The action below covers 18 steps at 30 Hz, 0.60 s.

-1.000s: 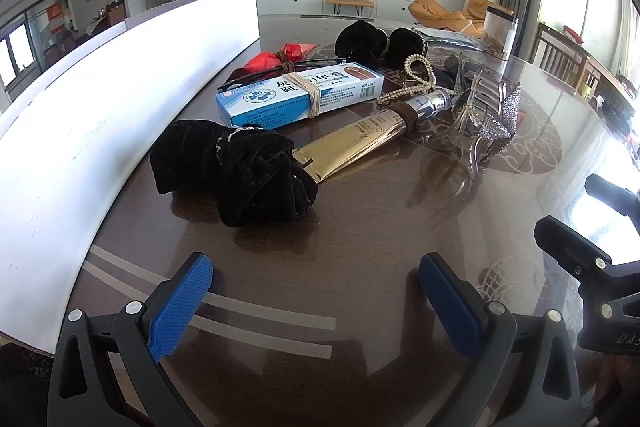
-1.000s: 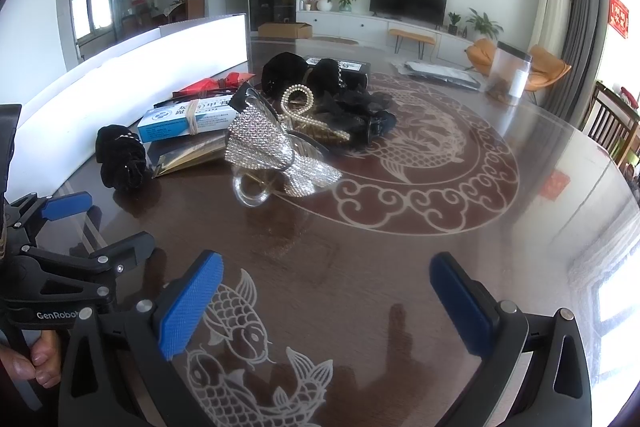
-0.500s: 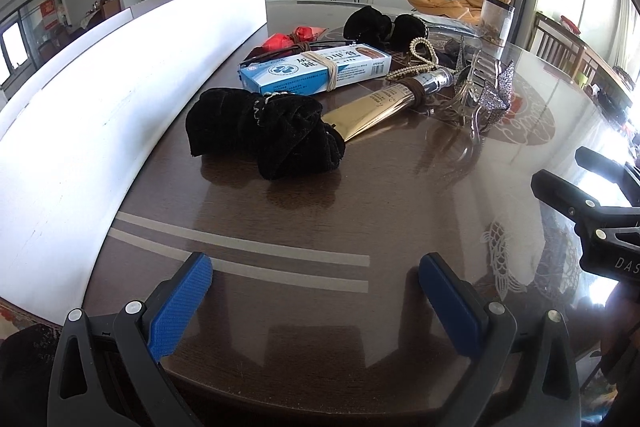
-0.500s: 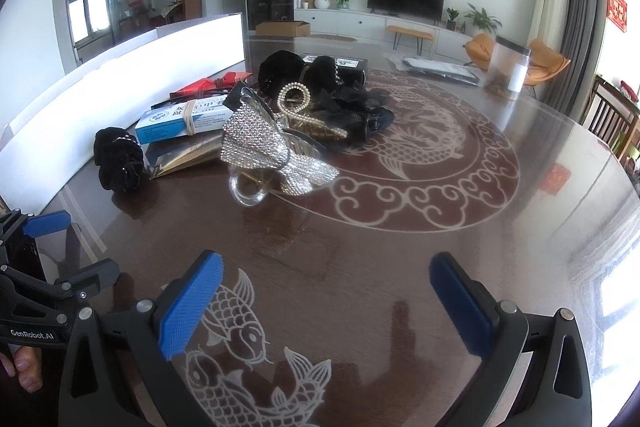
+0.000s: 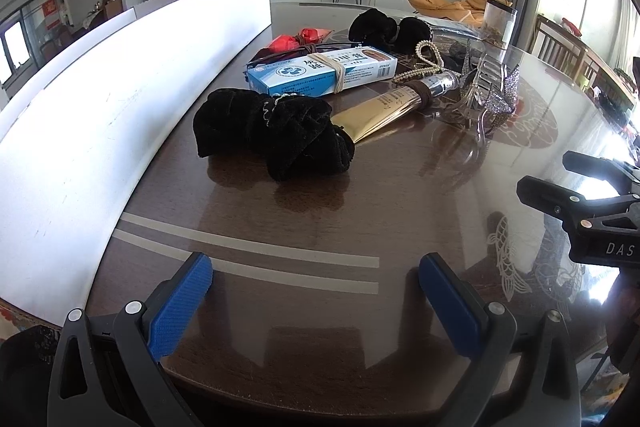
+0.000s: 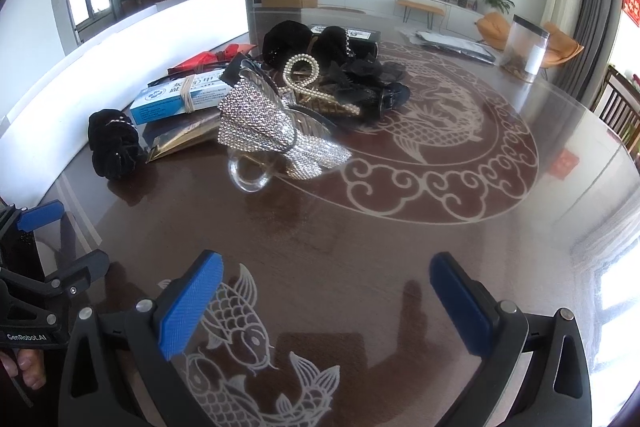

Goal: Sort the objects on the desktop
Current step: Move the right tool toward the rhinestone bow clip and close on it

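Note:
A black velvet scrunchie (image 5: 276,135) lies nearest my left gripper (image 5: 316,291), which is open and empty above the table's near edge. Behind it lie a gold tube (image 5: 384,107), a blue-and-white box (image 5: 320,71) with a rubber band, a red item (image 5: 296,39), a pearl clip (image 5: 424,61) and a rhinestone bow claw clip (image 5: 488,87). My right gripper (image 6: 326,295) is open and empty over the fish pattern, short of the rhinestone clip (image 6: 272,127). More black hair pieces (image 6: 356,75) sit behind it.
A long white panel (image 5: 120,75) runs along the table's left side. A clear jar (image 6: 526,49) and a dark flat packet (image 6: 452,47) stand at the far side. Chairs (image 5: 560,43) sit at the right. The round table (image 6: 400,227) has a dragon inlay.
My left gripper has pulled back toward the table's near edge, so the scrunchie sits farther off. The right gripper has barely moved. Nothing was grasped.

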Motion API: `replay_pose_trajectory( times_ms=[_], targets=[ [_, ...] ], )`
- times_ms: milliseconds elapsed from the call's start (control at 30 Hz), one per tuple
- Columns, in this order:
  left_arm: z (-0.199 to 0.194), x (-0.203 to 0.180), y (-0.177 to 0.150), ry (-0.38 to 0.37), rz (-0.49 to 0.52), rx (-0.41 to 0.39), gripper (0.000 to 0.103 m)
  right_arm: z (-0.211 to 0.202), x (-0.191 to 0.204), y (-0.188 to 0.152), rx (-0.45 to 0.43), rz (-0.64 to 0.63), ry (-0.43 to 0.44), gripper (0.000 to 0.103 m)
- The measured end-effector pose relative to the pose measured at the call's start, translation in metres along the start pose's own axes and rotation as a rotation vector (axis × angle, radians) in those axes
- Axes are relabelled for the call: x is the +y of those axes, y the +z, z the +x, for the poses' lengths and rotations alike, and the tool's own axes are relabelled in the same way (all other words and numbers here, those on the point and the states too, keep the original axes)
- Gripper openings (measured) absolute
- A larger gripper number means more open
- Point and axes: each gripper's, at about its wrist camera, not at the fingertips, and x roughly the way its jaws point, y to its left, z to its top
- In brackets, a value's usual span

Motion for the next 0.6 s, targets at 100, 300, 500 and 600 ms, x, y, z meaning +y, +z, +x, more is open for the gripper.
replay_pose_trajectory(
  times_ms=[100, 300, 500, 600],
  targets=[
    [0.0, 0.001, 0.0, 0.002, -0.003, -0.005, 0.103, 0.014, 0.004, 0.015, 0.035, 0.002, 0.01, 0.103],
    [0.0, 0.001, -0.001, 0.003, -0.006, -0.016, 0.103, 0.044, 0.017, 0.038, 0.061, -0.047, 0.008, 0.103],
    [0.0, 0.001, 0.0, 0.004, -0.006, -0.006, 0.103, 0.057, 0.015, 0.053, 0.064, -0.017, 0.004, 0.103],
    [0.0, 0.001, 0.001, 0.003, -0.007, 0.001, 0.103, 0.058, 0.014, 0.054, 0.047, -0.01, -0.001, 0.103]
  ],
)
